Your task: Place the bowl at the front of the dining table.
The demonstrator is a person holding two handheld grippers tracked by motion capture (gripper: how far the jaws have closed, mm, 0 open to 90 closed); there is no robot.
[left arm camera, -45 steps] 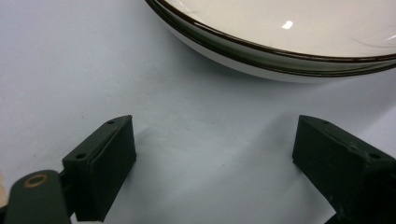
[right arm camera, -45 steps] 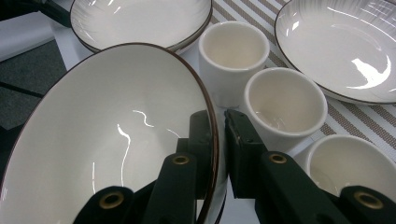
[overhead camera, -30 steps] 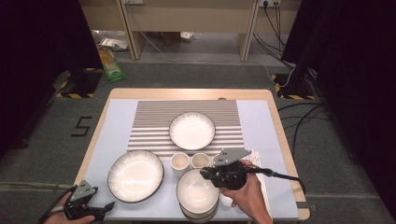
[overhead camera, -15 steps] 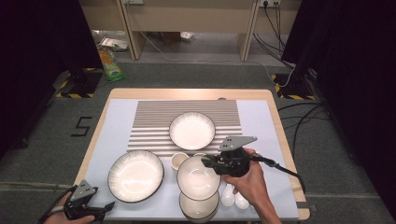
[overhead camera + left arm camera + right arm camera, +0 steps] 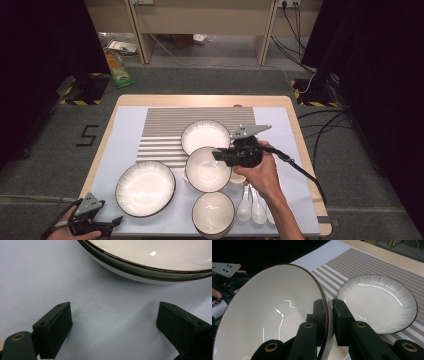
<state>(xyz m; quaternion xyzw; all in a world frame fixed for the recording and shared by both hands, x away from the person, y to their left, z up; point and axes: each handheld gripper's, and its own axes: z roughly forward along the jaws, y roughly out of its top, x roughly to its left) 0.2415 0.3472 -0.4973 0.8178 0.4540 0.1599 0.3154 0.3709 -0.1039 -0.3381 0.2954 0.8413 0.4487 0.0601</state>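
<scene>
Carrying a white bowl (image 5: pixel 208 170) by its dark rim, our right gripper (image 5: pixel 223 156) has its jaws pinched narrow on the wall, one pad inside and one outside, as the right gripper view makes plain. The bowl hangs tilted above the table, between the shallow plate on the striped mat (image 5: pixel 204 135) and the second bowl (image 5: pixel 213 213) near the front edge.

We judge this to be the carry step of laying out the dishes: the bowl is lifted but not yet set down. The next move calls for levelling it and lowering it onto a bare patch, keeping the grip firm on that thin rim until the base lands.

Room is tight underneath: two small cups, partly hidden, and the white spoons (image 5: pixel 251 207) lie just beside the path. Open space lies on the striped mat's left half and on the blue cloth (image 5: pixel 295 140) to the right.

Our left gripper (image 5: pixel 107 229) rests at the front left corner, jaws wide with nothing between them, near the large plate (image 5: pixel 145 188).
</scene>
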